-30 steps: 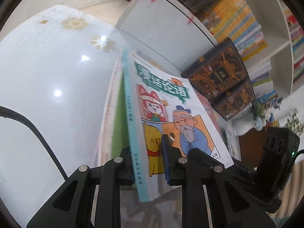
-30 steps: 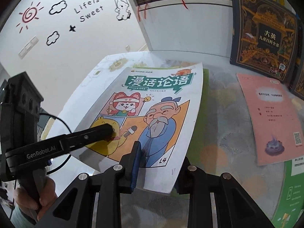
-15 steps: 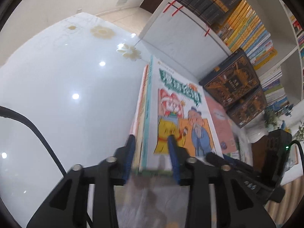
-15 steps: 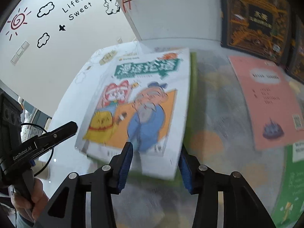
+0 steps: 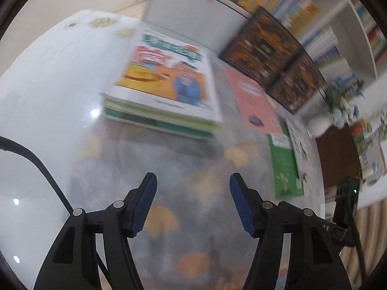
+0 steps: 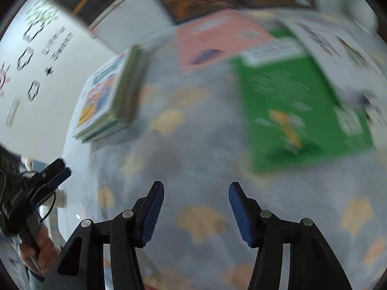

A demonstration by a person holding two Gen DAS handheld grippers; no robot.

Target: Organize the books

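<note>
Grippers (image 5: 193, 181) opening, empty, well clear of stack (image 5: 164, 96) edge.

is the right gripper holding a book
No, the right gripper has nothing between its opening jaws; the green book lies apart on the table.

A stack of thin paperback books (image 5: 164, 101) lies at the left of the glossy white worktop (image 5: 48, 96). To its right lie a pink booklet (image 5: 254, 101), then a green booklet (image 5: 285, 164). Two dark boxed volumes (image 5: 273, 58) stand behind them.
</note>
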